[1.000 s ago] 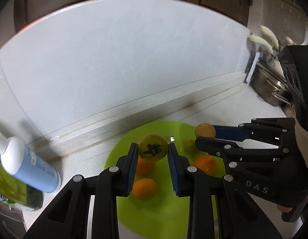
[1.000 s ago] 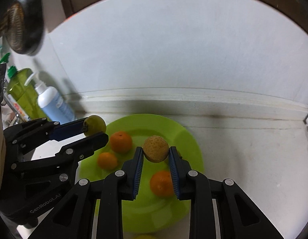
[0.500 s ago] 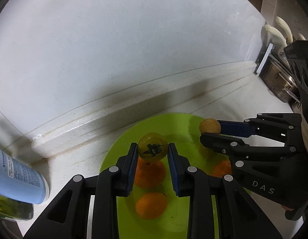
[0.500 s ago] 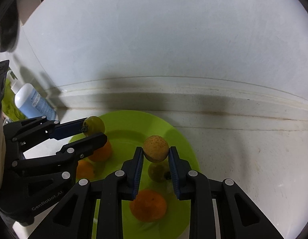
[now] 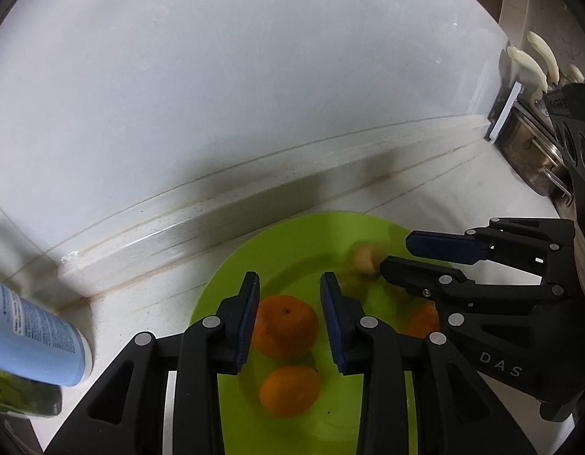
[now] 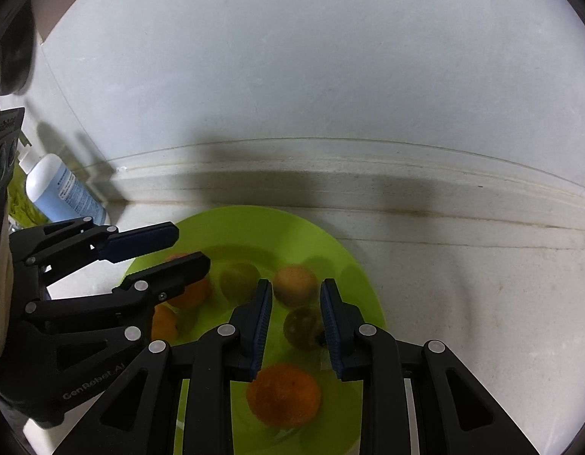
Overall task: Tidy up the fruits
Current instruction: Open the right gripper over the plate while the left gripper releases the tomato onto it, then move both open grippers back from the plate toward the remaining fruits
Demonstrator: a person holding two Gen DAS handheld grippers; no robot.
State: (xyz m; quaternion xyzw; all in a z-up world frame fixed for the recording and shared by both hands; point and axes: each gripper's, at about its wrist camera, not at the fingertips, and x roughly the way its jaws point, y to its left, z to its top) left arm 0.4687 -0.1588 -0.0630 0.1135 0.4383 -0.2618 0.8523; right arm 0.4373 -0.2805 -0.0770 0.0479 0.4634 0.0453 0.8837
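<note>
A lime-green plate (image 5: 292, 235) (image 6: 254, 223) lies on the white counter by the wall. On it are oranges (image 5: 285, 326) (image 6: 283, 394), a tan fruit (image 6: 295, 285) (image 5: 364, 259), blurred in both views, and two green-yellow fruits (image 6: 239, 280) (image 6: 302, 328). My left gripper (image 5: 290, 284) (image 6: 175, 246) is open and empty above the oranges. My right gripper (image 6: 295, 295) (image 5: 400, 252) is open and empty above the plate, with the tan fruit just beyond its fingertips.
A white-and-blue bottle (image 5: 31, 345) (image 6: 63, 189) stands left of the plate beside a green bottle (image 5: 23, 394). A metal pot (image 5: 527, 151) and cream utensil handles (image 5: 527, 62) sit at the far right. A raised ledge (image 6: 330, 174) runs along the wall.
Both grippers opened and let their fruits go: the green-yellow fruit left my left gripper and the tan fruit left my right gripper, and both now show low over the plate, blurred.
</note>
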